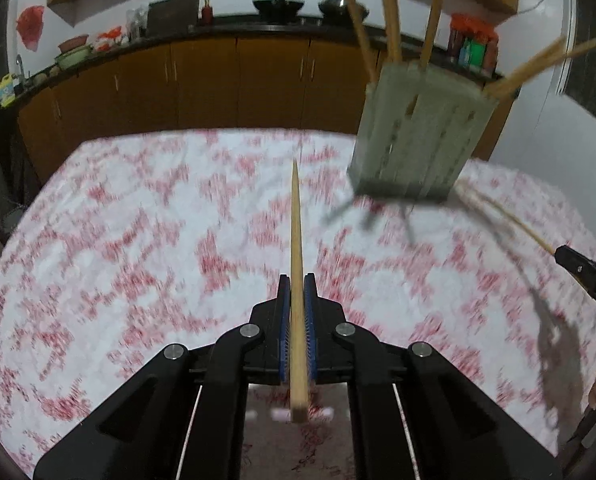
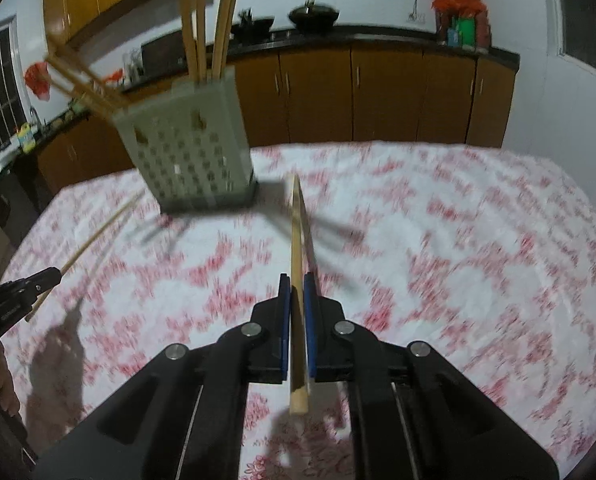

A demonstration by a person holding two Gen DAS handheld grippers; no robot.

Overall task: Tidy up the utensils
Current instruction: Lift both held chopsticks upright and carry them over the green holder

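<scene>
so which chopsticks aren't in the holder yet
The two clamped chopsticks: left gripper's chopstick and right gripper's chopstick. The others stand in the holder.

— Where's the holder (image 1: 413, 136)?
— On the table (image 1: 138, 240), at two o'clock from the left gripper (image 1: 296, 280) — chopsticks (image 1: 389, 12) standing in it.
— Behind it?
— Cabinets (image 1: 218, 84), twelve o'clock.

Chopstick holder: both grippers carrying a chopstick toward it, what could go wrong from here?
1. The chopstick holder is tall and light-looking with chopsticks splayed out over its rim; an incoming tip could snag them or tip it.
2. The left gripper and right gripper each pinch one chopstick near its thick end, so it may pivot.
3. Converging on one holder, they could collide.
</scene>
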